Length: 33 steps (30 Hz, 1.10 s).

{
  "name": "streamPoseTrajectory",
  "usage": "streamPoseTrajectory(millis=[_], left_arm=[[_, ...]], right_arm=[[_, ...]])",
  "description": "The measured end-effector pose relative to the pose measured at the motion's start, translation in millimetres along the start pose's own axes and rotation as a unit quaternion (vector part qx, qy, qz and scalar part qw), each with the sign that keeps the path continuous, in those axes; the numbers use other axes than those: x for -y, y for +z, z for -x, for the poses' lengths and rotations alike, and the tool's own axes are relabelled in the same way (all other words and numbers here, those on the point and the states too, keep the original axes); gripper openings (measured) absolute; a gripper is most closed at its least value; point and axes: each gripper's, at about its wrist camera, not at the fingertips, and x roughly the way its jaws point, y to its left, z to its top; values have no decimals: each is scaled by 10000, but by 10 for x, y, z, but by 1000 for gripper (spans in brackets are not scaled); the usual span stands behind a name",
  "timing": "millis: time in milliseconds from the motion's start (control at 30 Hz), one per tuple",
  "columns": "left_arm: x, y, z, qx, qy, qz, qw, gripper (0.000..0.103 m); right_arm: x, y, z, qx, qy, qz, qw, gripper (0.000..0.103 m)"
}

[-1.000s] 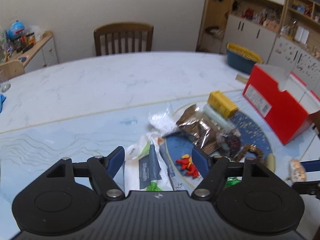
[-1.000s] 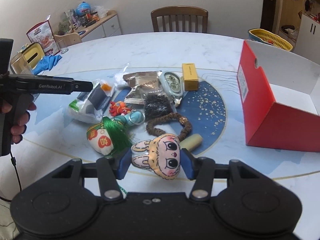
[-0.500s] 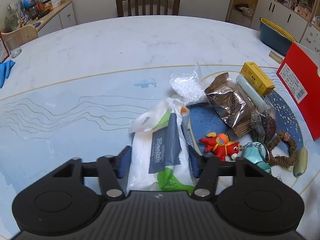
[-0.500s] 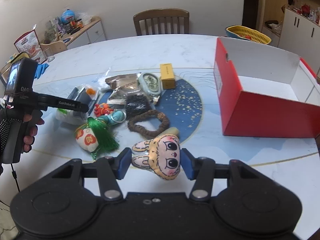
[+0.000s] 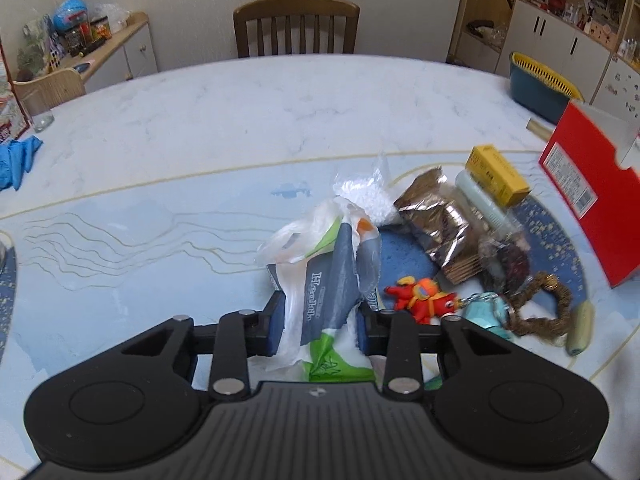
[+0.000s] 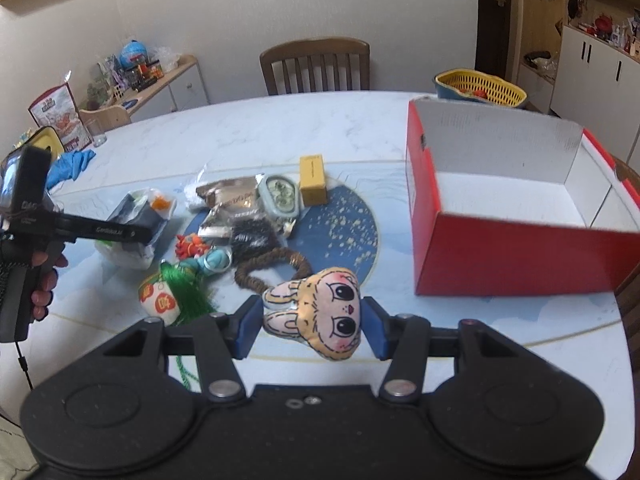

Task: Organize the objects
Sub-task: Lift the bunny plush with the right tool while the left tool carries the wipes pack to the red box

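My left gripper (image 5: 318, 326) is shut on a white, grey and green plastic packet (image 5: 328, 292), which rises tilted off the table. The packet and the left gripper also show in the right wrist view (image 6: 134, 220). My right gripper (image 6: 310, 326) is shut on a plush bunny face (image 6: 320, 320) and holds it above the table, left of the open red box (image 6: 516, 256). On the blue mat lie a red toy (image 5: 420, 300), a foil pouch (image 5: 436, 216), a yellow box (image 5: 496, 174) and a brown braided ring (image 6: 272, 270).
A green-tasselled pouch (image 6: 168, 296), a teal keychain (image 6: 216, 260) and a pale green case (image 6: 278, 196) lie among the pile. A yellow basket (image 6: 480, 88) stands behind the red box. A chair (image 5: 296, 26) stands at the table's far side. A blue cloth (image 5: 18, 158) lies far left.
My left gripper closed around the plastic packet and lifted it. My right gripper rose and moved right toward the red box with the bunny.
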Motion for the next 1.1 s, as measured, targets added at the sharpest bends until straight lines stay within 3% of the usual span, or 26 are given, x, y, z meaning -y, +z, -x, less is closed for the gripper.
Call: streamPoseTrajectory(millis=[233,533,900,1100], left_arm=[[249,55,476,254,-152,108,9995,33],[1026,265,822,558,-380,0,9977,33],[2173,708,745,704,-816,-435,9932,33],[2779,834,531,579,-988,-720,9908,33]], right_arm=[[342,252,115,246,313,108,9991,52],[904,551,246,467,513,288,9972,52],[1629,681,302,578,290,324,9974,52],[1964,698,276,595,134,181,9980,52]])
